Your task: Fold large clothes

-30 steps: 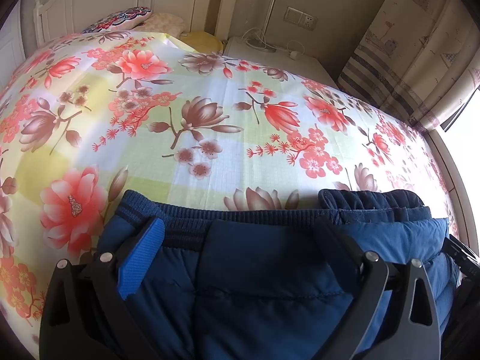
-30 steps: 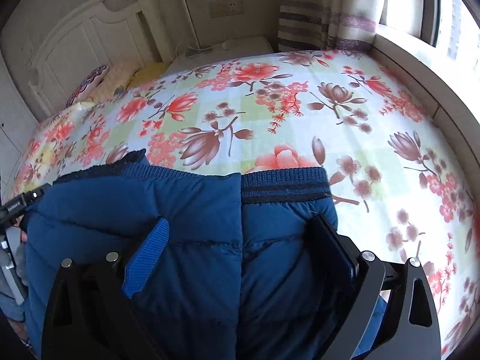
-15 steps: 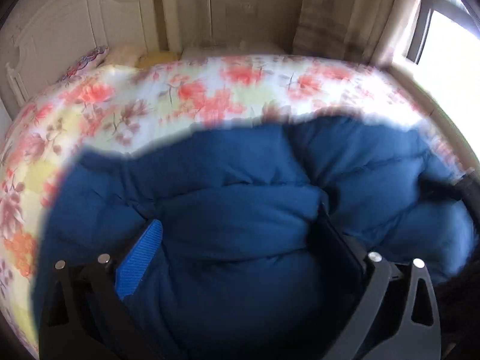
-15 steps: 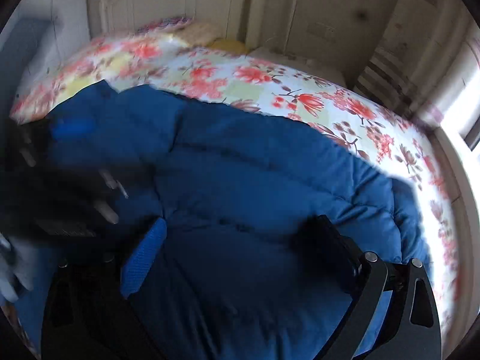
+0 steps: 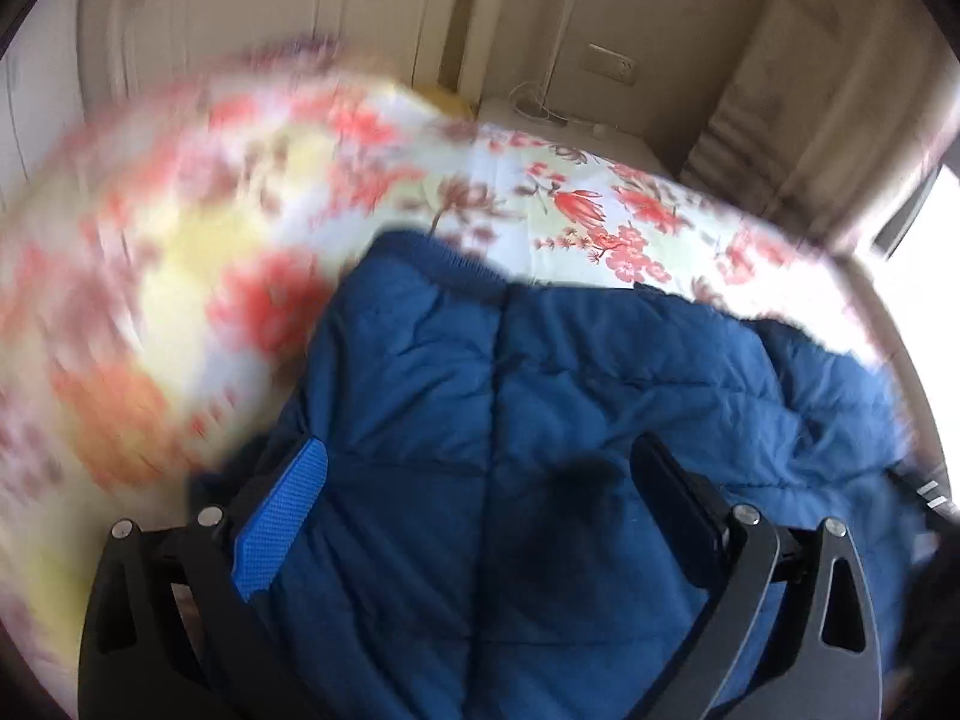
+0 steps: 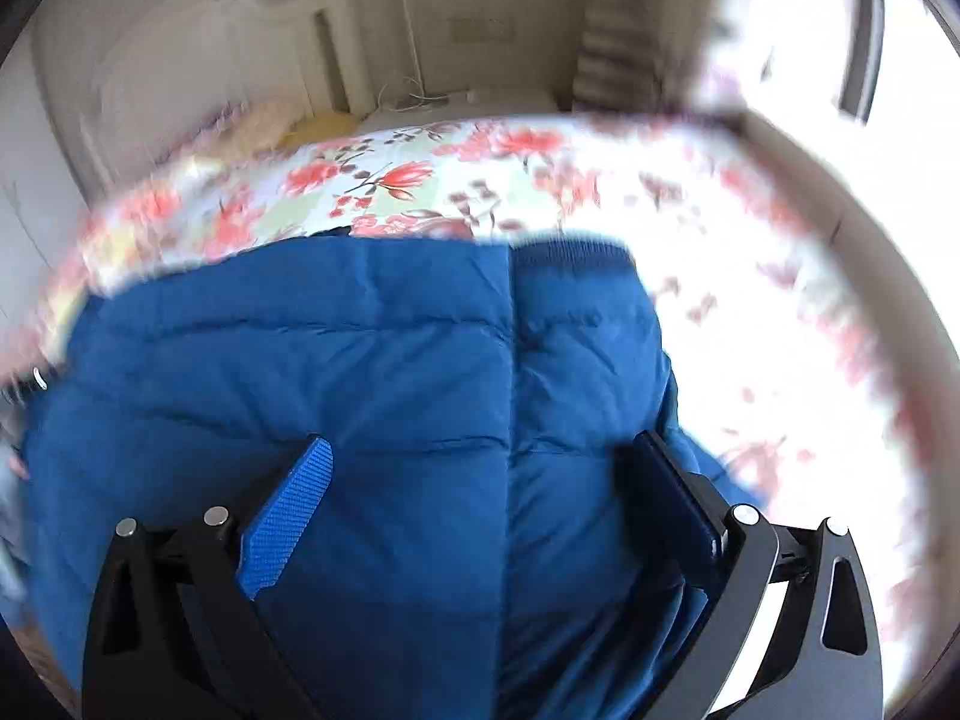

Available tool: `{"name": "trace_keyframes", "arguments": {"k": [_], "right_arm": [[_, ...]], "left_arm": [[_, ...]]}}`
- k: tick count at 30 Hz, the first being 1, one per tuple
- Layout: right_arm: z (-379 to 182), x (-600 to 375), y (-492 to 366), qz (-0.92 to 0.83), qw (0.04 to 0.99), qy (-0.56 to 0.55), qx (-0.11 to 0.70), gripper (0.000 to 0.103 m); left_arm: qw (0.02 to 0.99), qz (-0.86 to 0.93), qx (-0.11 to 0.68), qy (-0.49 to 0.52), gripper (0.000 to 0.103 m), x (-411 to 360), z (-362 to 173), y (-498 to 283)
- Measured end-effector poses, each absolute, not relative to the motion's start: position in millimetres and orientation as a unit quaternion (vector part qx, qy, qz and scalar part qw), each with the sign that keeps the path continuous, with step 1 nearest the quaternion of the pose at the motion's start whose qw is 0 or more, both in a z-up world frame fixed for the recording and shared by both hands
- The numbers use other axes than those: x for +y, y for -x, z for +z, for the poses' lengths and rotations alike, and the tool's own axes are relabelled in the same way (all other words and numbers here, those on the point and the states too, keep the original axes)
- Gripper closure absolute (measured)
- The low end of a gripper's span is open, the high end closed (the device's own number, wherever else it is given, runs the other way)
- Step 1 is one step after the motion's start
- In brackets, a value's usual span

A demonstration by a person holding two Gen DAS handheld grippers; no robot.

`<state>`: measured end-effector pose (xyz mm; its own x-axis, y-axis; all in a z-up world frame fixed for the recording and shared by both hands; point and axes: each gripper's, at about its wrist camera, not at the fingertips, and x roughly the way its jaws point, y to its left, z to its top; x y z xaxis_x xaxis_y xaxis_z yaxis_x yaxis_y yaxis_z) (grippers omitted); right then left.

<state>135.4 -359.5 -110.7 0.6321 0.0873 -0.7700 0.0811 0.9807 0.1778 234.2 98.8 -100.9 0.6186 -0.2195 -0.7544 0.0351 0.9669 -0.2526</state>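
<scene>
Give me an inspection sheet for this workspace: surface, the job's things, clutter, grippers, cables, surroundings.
Surface: bed with floral sheet, partly blurred.
Job's things: blue padded jacket lying on the sheet, ribbed hem toward the headboard.
Clutter: pillows at the bed's head.
Grippers: left gripper and right gripper over the jacket, both wide open; right has just been opening, nothing pinched.
Cables: white cable on the nightstand.
Surroundings: headboard, wall socket, curtain, bright window.

Bare floral bedspread (image 5: 180, 252) beyond — puffy blue jacket (image 5: 540, 390) underfoot
</scene>
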Motion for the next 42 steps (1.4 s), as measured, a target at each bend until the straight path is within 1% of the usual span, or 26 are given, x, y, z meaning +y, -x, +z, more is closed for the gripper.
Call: {"name": "trace_keyframes", "arguments": {"k": [2,5,7,10,12,14,16,17,20,24,29,31,33,34,37,38,41,42], "right_arm": [[-112,-360,-137,0.002,0.897,-0.100,0.430,0.007],[-103,-345,-134,-0.020,0.905,-0.056,0.421,0.008],[-85,-331,-121,-0.017,0.919,-0.038,0.393,0.008],[-62,-304,-100,0.032,0.931,-0.011,0.363,0.007],[-55,-270,-89,0.072,0.933,0.041,0.350,0.007],[-69,-243,-89,0.101,0.923,0.076,0.364,0.007],[-99,-223,-97,0.107,0.905,0.106,0.397,0.005],[-107,-224,-100,0.110,0.910,0.095,0.389,0.005],[-105,-230,-104,0.113,0.906,0.076,0.400,0.005],[-99,-234,-95,0.095,0.911,0.075,0.395,0.005],[-85,-289,-76,0.037,0.923,0.041,0.380,0.005],[-96,-323,-73,0.016,0.918,0.005,0.395,0.005],[-106,-344,-70,0.032,0.916,-0.049,0.397,0.005],[-108,-348,-69,0.036,0.916,-0.062,0.394,0.005],[-100,-334,-66,0.005,0.922,-0.015,0.388,0.005],[-96,-328,-62,-0.003,0.925,0.000,0.380,0.005],[-81,-303,-39,0.047,0.936,0.004,0.349,0.005],[-78,-290,-32,0.065,0.937,0.014,0.343,0.005]], "left_arm": [[0.893,-0.066,0.435,0.098,0.003,96,-102,-237],[0.899,-0.046,0.432,0.063,0.004,85,-99,-235],[0.909,-0.026,0.413,0.053,0.005,82,-87,-223],[0.921,-0.067,0.380,0.048,0.004,63,-64,-193],[0.931,-0.093,0.352,0.005,0.003,33,-52,-171],[0.930,-0.110,0.347,-0.041,0.002,4,-60,-163],[0.916,-0.109,0.379,-0.081,0.002,-17,-88,-170],[0.912,-0.105,0.385,-0.092,0.002,-23,-102,-175],[0.906,-0.115,0.399,-0.074,0.002,-16,-103,-180],[0.906,-0.123,0.403,-0.043,0.002,-4,-99,-177],[0.916,-0.074,0.394,0.002,0.002,57,-85,-165],[0.912,-0.062,0.404,0.024,0.003,89,-94,-164],[0.912,-0.077,0.400,0.044,0.003,102,-99,-162],[0.914,-0.074,0.397,0.039,0.003,100,-100,-160],[0.918,-0.038,0.394,-0.007,0.002,85,-96,-158],[0.920,-0.029,0.390,-0.010,0.004,83,-93,-155],[0.923,-0.062,0.380,0.023,0.004,75,-78,-131],[0.926,-0.077,0.370,0.020,0.004,66,-72,-120]]}}
